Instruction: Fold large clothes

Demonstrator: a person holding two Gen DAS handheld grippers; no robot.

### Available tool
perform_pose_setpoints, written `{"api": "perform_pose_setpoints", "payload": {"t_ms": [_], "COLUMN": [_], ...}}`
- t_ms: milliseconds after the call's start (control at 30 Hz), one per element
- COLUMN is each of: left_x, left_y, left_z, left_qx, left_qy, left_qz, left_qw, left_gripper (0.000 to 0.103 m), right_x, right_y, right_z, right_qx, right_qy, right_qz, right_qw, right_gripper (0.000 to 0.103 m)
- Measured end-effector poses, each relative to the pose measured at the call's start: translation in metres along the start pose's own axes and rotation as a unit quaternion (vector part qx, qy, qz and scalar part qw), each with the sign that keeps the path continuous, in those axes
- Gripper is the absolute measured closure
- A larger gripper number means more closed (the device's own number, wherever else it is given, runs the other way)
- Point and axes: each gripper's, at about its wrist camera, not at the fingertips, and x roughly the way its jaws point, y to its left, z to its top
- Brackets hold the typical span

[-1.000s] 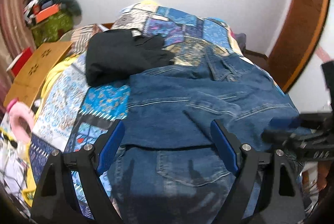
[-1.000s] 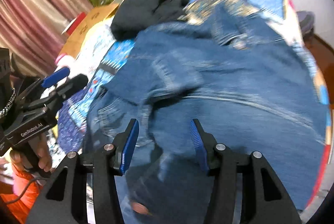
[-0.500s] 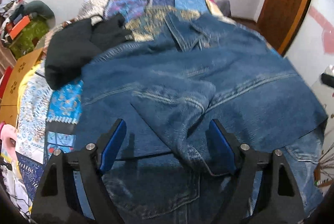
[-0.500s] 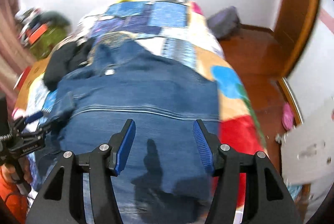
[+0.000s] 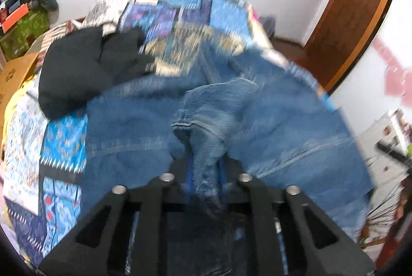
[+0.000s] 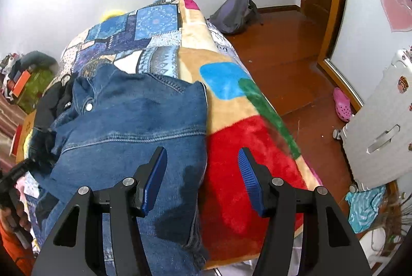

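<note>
A blue denim jacket point(image 5: 270, 121) lies spread on the bed over a patchwork quilt point(image 5: 64, 142). My left gripper point(image 5: 204, 173) is shut on a folded sleeve of the denim jacket and holds it raised over the jacket's middle. In the right wrist view the denim jacket point(image 6: 134, 121) covers the bed's left part, its right edge against a red and tan blanket point(image 6: 244, 147). My right gripper point(image 6: 202, 173) is open and empty above that edge.
A black garment point(image 5: 85, 70) lies on the quilt behind the jacket. A brown door point(image 5: 355, 6) stands at the right. A grey backpack point(image 6: 234, 13), a pink shoe point(image 6: 342, 101) and a white suitcase point(image 6: 378, 126) sit on the wooden floor right of the bed.
My left gripper has closed on the jacket's sleeve and lifted it. My right gripper has swung right, from over the jacket to its right edge, and stayed open.
</note>
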Motion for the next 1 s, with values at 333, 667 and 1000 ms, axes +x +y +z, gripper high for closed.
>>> {"api": "perform_pose_setpoints", "payload": {"t_ms": [333, 667, 1000], "left_x": [-0.082, -0.042, 0.021], "left_y": [0.002, 0.066, 0.093], "left_z": [0.052, 0.002, -0.067], "left_qx": [0.017, -0.014, -0.041], "left_qy": [-0.143, -0.07, 0.056], "left_qz": [-0.006, 0.046, 0.094], "left_qw": [0.9896, 0.9964, 0.9932], "left_gripper": [0.095, 0.094, 0.052], "right_x": [0.01, 0.035, 0.033], "right_y": [0.032, 0.057, 0.048], "right_z": [0.001, -0.02, -0.025], "right_qx": [-0.029, -0.064, -0.05], "right_qy": [0.005, 0.045, 0.052], "right_qz": [0.019, 0.013, 0.011], "right_qw": [0.999, 0.997, 0.997], "right_gripper": [0.05, 0.05, 0.041]}}
